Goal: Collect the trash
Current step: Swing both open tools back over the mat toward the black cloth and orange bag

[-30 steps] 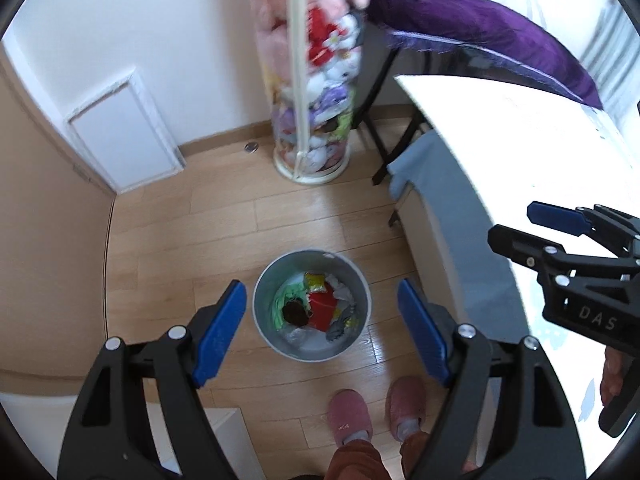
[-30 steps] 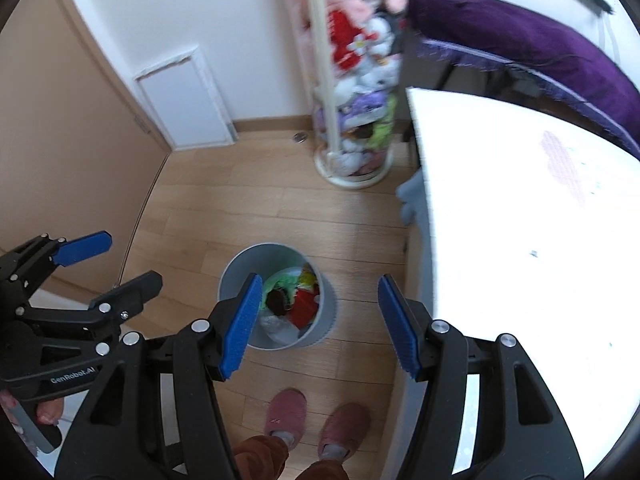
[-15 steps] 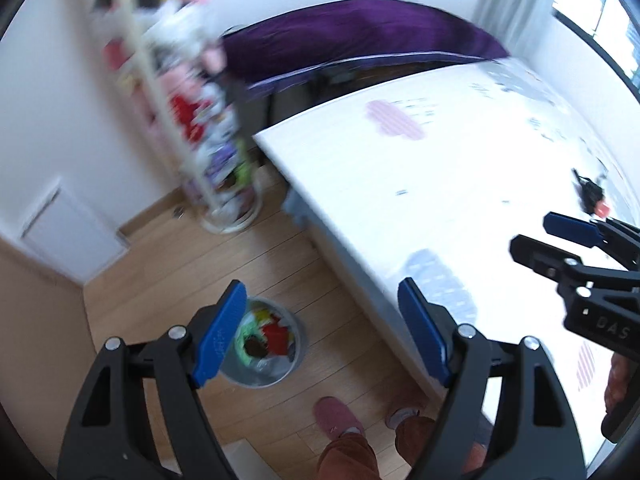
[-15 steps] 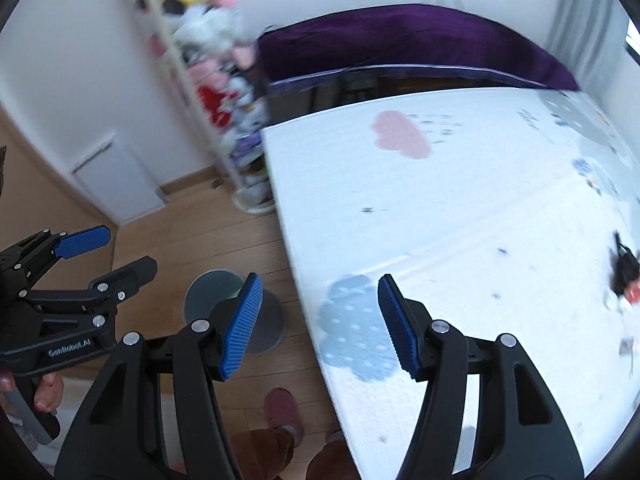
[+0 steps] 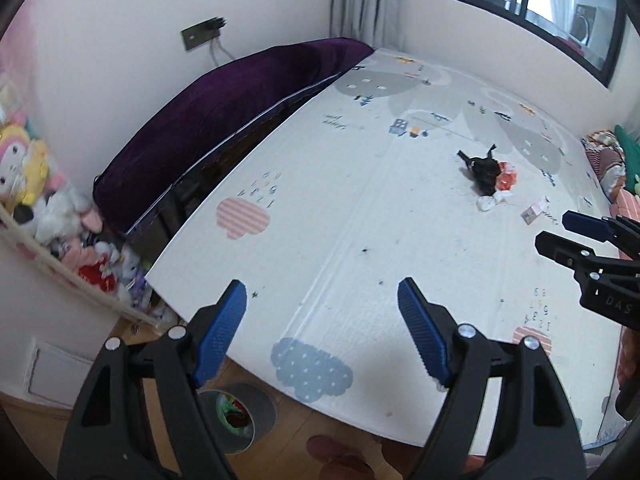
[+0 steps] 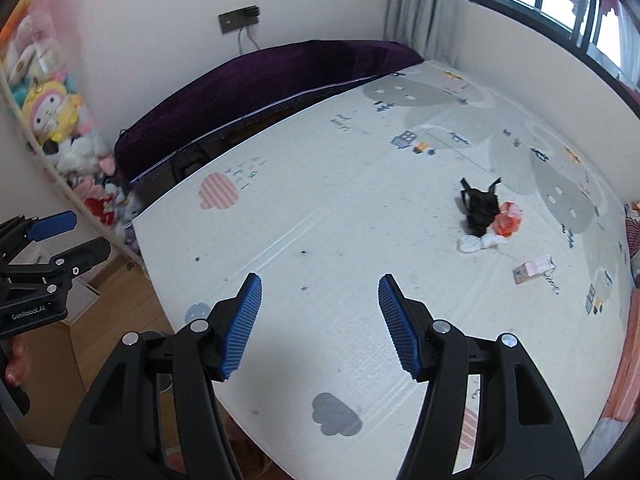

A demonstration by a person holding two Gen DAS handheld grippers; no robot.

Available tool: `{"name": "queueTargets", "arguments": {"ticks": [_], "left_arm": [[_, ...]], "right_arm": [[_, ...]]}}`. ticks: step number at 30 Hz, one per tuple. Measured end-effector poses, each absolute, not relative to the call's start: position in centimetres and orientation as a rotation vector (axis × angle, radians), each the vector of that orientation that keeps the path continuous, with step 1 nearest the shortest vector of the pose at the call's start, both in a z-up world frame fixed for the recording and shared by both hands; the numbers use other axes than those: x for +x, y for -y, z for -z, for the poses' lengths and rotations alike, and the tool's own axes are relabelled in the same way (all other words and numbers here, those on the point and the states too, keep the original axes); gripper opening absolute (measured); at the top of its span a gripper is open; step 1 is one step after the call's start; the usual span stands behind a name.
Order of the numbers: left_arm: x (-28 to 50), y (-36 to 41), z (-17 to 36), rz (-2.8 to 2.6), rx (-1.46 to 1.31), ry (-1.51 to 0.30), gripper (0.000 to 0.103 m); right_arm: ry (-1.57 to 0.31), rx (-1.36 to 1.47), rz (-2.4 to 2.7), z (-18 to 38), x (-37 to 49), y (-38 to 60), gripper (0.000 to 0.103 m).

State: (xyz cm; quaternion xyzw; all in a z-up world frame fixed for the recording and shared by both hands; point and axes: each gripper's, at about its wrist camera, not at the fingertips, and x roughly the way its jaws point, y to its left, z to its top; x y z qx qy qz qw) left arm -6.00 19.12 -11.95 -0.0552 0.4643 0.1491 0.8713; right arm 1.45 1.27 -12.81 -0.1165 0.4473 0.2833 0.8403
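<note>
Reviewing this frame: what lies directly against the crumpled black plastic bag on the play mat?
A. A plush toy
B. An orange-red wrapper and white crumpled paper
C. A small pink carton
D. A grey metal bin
B: the orange-red wrapper and white crumpled paper touch the crumpled black plastic bag, while the small pink carton lies apart on the play mat.

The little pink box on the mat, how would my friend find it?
Start at the big white play mat with cloud pictures, then find the pile of trash with the black bag. The little pink box lies alone, apart from the pile and nearer the mat's right edge. It is the only boxy piece; the others are crumpled.
</note>
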Motion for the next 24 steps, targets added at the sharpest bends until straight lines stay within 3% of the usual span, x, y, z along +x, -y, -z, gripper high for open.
{"name": "queueTargets", "arguments": {"ticks": [11, 24], "left_arm": [[3.6, -9.6, 9.7, -0.059, 0.001, -0.950, 0.080], [16.8, -5.3, 13.4, 0.294, 0.120, -0.962, 0.080]], "right_arm": [[-0.889, -0.114, -0.360, 9.0, 7.8, 10.3, 0.059], [-0.934, 0.036, -0.038, 12.5, 14.6, 14.1, 0.059]]}}
